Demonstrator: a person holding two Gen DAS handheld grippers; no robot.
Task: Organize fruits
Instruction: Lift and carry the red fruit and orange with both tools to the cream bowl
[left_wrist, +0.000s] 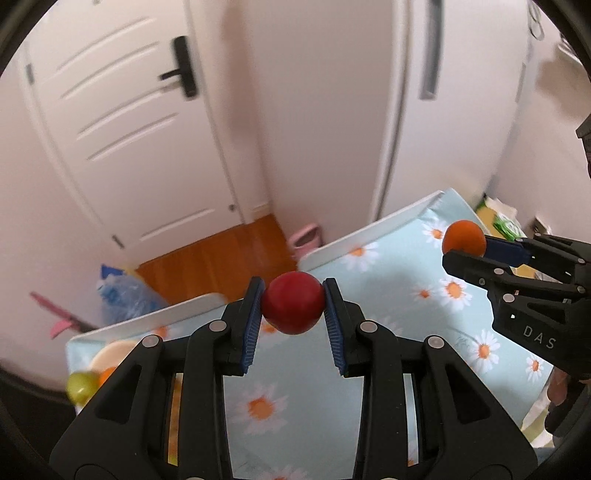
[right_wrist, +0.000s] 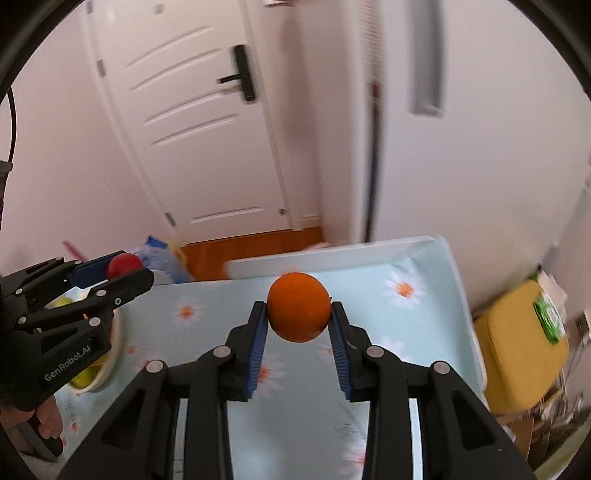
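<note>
My left gripper (left_wrist: 293, 299) is shut on a red apple (left_wrist: 293, 302) and holds it above the daisy-print table (left_wrist: 391, 295). My right gripper (right_wrist: 299, 314) is shut on an orange (right_wrist: 298, 312), also held above the table (right_wrist: 207, 299). The left view shows the right gripper (left_wrist: 463, 245) with the orange (left_wrist: 464, 236) at the right. The right view shows the left gripper (right_wrist: 125, 269) with the apple (right_wrist: 123, 265) at the left, over a cream bowl (right_wrist: 112, 354). The bowl (left_wrist: 110, 350) holds a green fruit (left_wrist: 79, 386) and an orange fruit (left_wrist: 107, 374).
A white door (right_wrist: 192, 122) and wood floor (left_wrist: 218, 254) lie beyond the table's far edge. A blue plastic bag (left_wrist: 125, 295) sits on the floor at the left. A yellow stool (right_wrist: 524, 350) with a green packet (right_wrist: 550, 314) stands to the right of the table.
</note>
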